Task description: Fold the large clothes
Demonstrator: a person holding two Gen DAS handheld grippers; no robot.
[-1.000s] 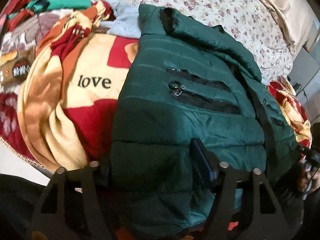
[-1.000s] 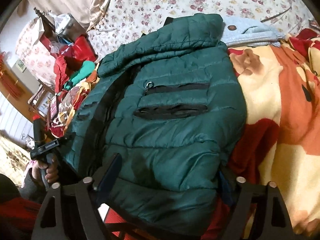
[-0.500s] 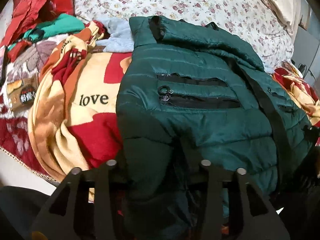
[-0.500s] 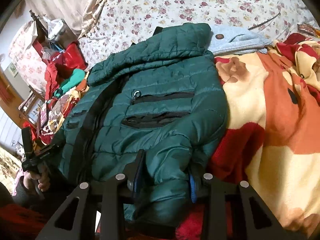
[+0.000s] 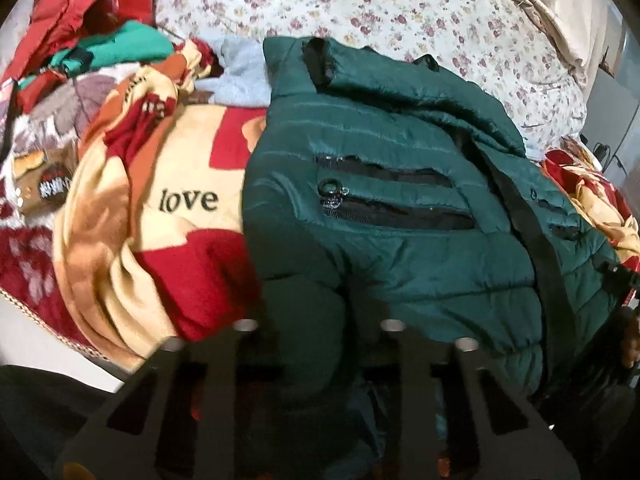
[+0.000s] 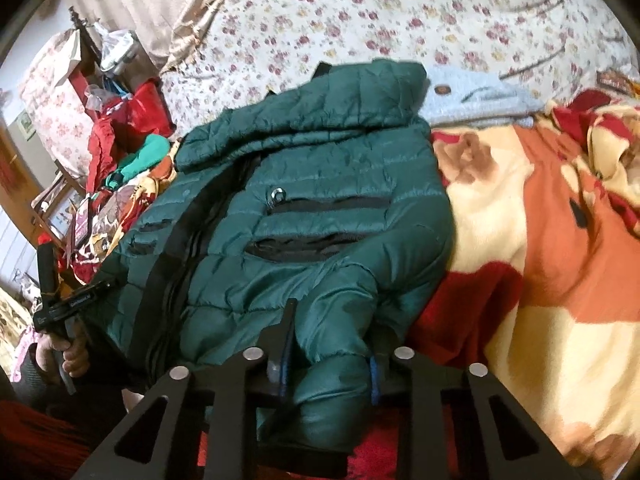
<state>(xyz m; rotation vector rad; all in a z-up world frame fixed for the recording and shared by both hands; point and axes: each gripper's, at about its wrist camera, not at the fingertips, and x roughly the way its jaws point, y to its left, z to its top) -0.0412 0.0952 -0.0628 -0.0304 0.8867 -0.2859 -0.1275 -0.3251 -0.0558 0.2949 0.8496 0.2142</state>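
Both our grippers have pinched shut on the green puffer jacket [image 5: 400, 216] since a second ago. Left gripper [image 5: 316, 344] and right gripper [image 6: 326, 364] each hold a hem bunch, bottom center of frame; jacket fills mid-frame, so the fold can probably start.

- The left wrist view looks forward from close above the jacket [image 5: 400, 200] hem, toward the bed [image 5: 400, 12].
- The right wrist view is equally close; both views share the jacket [image 6: 320, 208].
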